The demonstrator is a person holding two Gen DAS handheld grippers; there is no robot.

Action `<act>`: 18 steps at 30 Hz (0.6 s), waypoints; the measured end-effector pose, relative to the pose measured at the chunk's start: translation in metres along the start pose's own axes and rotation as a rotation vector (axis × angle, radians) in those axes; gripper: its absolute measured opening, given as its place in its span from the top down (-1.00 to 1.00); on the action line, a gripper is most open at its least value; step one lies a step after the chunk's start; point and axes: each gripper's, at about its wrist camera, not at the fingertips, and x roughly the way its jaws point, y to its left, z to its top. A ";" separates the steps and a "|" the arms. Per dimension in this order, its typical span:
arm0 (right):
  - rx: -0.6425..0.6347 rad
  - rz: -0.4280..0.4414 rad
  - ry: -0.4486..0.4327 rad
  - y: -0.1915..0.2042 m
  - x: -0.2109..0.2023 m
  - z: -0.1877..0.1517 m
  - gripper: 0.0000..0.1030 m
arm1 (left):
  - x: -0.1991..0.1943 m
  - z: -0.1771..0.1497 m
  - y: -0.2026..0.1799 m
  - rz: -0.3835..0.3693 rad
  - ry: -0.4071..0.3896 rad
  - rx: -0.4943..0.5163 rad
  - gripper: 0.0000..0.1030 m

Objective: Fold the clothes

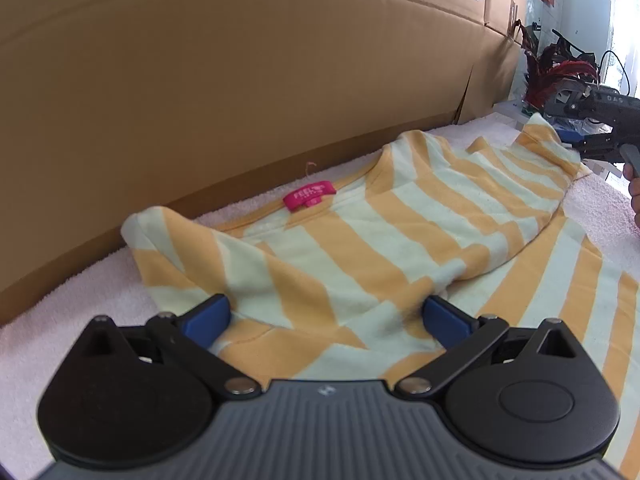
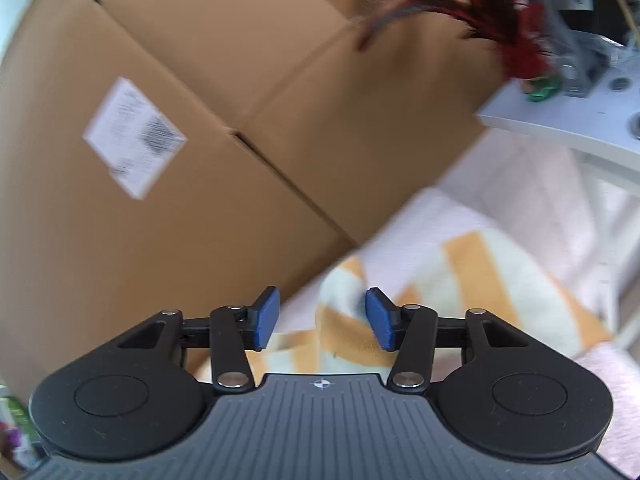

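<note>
We are seeing one shirt (image 1: 360, 248) lying on the surface (image 1: 60, 320) (pink label up), two tools: left tool (image 1: 326, 316) gaping wide, right tool (image 2: 322, 318) half-spread, gripping nothing; its view is blurring.

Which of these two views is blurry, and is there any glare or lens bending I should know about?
Right wrist view: motion-smeared, the box label unreadable and the shirt edges soft. Left wrist view: sharp, the pink tag crisp, though the fisheye bows the cardboard edge and the window at the far right is blown out white.
</note>
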 end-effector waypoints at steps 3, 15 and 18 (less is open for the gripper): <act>-0.046 -0.049 -0.015 0.005 0.000 -0.002 -0.11 | 0.000 0.000 0.000 -0.001 0.000 0.000 -0.99; -0.061 -0.240 -0.035 -0.007 -0.006 0.000 -0.29 | 0.001 0.001 0.000 -0.002 -0.001 0.000 -0.99; -0.049 -0.178 0.082 -0.007 0.009 -0.002 -0.19 | 0.001 0.001 0.000 -0.003 -0.001 0.000 -0.99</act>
